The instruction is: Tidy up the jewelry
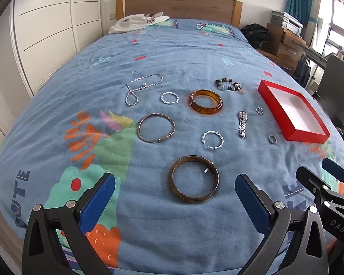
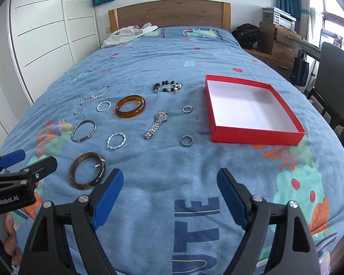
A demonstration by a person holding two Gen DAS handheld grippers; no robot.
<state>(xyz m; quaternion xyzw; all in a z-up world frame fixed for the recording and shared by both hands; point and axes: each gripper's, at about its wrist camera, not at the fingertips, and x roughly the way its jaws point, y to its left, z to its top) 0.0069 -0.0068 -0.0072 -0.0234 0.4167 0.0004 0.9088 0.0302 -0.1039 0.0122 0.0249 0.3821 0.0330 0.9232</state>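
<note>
Jewelry lies spread on a blue bedspread: a dark brown bangle (image 1: 193,179) nearest, an amber bangle (image 1: 206,102), a thin metal bangle (image 1: 156,127), two twisted silver rings (image 1: 212,140), a silver watch (image 2: 156,124), a beaded bracelet (image 2: 167,87), a chain necklace (image 1: 142,88) and two small rings (image 2: 186,141). A red box (image 2: 254,135) with a white inside stands open at the right, with nothing in it. My left gripper (image 1: 175,190) is open, with the dark bangle just beyond its fingertips. My right gripper (image 2: 169,183) is open over bare bedspread, short of the box.
A wooden headboard (image 2: 169,15) and a white garment (image 2: 126,34) are at the far end of the bed. White wardrobe doors (image 2: 45,34) line the left. A black chair (image 2: 334,68), a dresser and a dark bag stand at the right.
</note>
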